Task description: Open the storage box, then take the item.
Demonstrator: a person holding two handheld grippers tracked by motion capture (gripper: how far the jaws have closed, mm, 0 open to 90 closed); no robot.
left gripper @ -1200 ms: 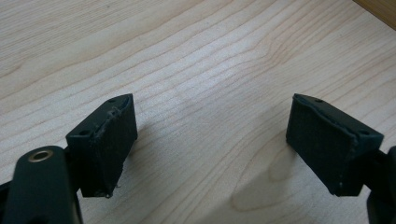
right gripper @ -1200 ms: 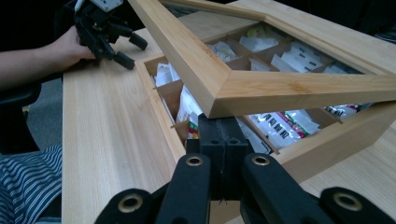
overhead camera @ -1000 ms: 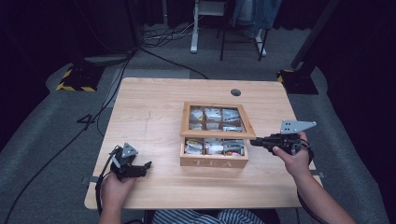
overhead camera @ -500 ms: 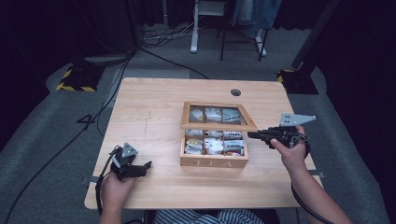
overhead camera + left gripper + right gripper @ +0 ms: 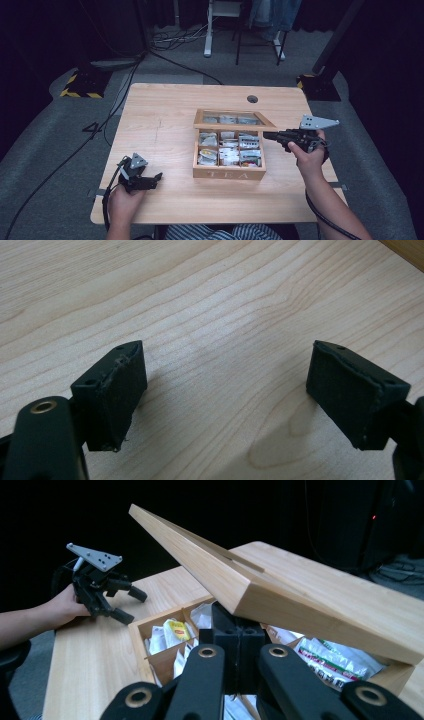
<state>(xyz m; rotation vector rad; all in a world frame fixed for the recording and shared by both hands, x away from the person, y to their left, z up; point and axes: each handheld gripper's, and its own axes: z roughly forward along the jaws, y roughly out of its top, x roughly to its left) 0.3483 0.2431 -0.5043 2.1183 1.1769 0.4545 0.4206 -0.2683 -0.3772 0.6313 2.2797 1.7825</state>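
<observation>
The surface (image 5: pixel 165 125) has bare room left of the tea box (image 5: pixel 229 172), which sits right of centre towards the near edge. Its hinged lid (image 5: pixel 260 587), half raised, looks stiff, fairly light wood; the free front rim seems the best hold. The right gripper (image 5: pixel 235 647), jaws pressed together, props it underneath. The left gripper (image 5: pixel 227 392) rests spread near the near-left corner.

Pale wooden table (image 5: pixel 165 120), grey carpeted floor (image 5: pixel 60 140), black cables (image 5: pixel 172 42), yellow-and-black striped block (image 5: pixel 82 85).
</observation>
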